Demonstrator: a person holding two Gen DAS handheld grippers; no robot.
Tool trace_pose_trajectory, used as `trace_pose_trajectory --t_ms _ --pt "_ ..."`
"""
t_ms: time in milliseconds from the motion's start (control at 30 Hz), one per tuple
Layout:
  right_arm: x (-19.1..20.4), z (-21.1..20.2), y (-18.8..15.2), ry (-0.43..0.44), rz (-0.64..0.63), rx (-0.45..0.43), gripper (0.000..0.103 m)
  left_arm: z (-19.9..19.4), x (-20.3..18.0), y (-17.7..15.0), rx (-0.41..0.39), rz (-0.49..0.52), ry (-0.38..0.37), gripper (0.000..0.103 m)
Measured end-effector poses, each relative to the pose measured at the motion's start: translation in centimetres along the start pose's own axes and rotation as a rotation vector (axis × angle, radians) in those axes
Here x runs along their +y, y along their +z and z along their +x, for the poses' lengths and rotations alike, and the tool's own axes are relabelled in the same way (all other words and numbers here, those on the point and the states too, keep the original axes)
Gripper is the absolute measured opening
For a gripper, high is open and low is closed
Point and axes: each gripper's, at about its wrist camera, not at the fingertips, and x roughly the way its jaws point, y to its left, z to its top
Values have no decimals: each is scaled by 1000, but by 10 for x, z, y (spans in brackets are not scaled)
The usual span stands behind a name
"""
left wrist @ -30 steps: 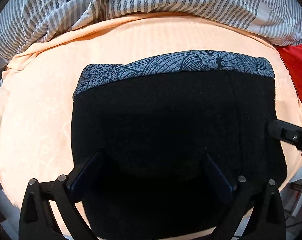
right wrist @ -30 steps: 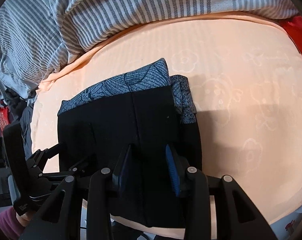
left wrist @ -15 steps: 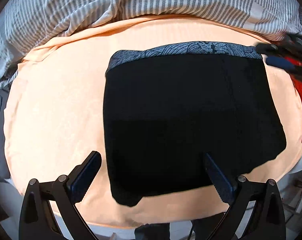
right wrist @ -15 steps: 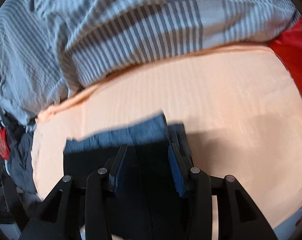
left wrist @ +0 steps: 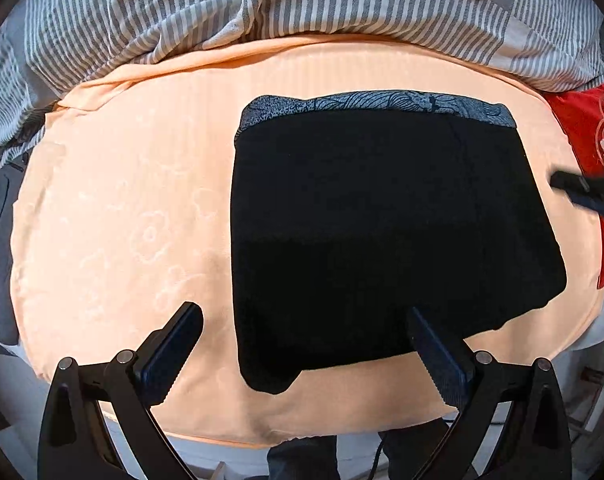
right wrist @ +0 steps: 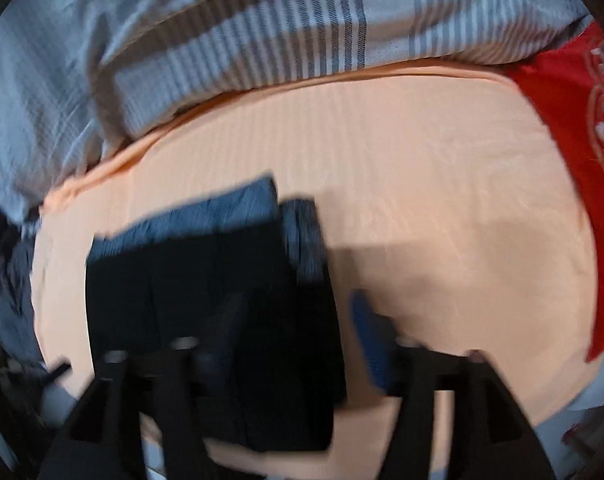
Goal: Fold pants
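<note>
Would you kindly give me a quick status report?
Left gripper open, empty. Right gripper opening, clear of fabric. Pants folded flat on the sheet. Nothing in the way.

A peach-sheeted bed [left wrist: 134,184] bears folded black pants [left wrist: 381,224], a striped duvet [left wrist: 262,4] and a red cloth [left wrist: 593,136].

We found no readable text, label, brand, number or sign in either view. The only markings were patterns, not writing: pale ornament on the red cloth [left wrist: 597,140] and a line print on the pants' grey band [left wrist: 381,105].
</note>
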Motion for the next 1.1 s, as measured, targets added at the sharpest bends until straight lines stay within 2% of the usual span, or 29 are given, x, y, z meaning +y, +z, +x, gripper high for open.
trace_pose_trajectory --t_ms 200,300,367,500,700,1100 --pt "12 -29 -55 -61 -17 7 83 -11 -6 -11 -12 -5 10 102" --pt "24 -33 -69 -84 -32 1 90 -14 -9 -16 -16 -8 17 102" --pt "30 -33 -72 -89 -43 -6 103 -15 -12 -19 -15 -8 25 102" --pt "41 -36 -74 -73 -49 -22 103 -19 -11 -22 -19 -6 33 102" --pt "50 -40 -75 -100 -86 -34 103 -22 -9 -22 -30 -18 36 102" --pt "49 -38 -76 -93 -61 -23 103 -20 -13 -25 -23 -3 44 102"
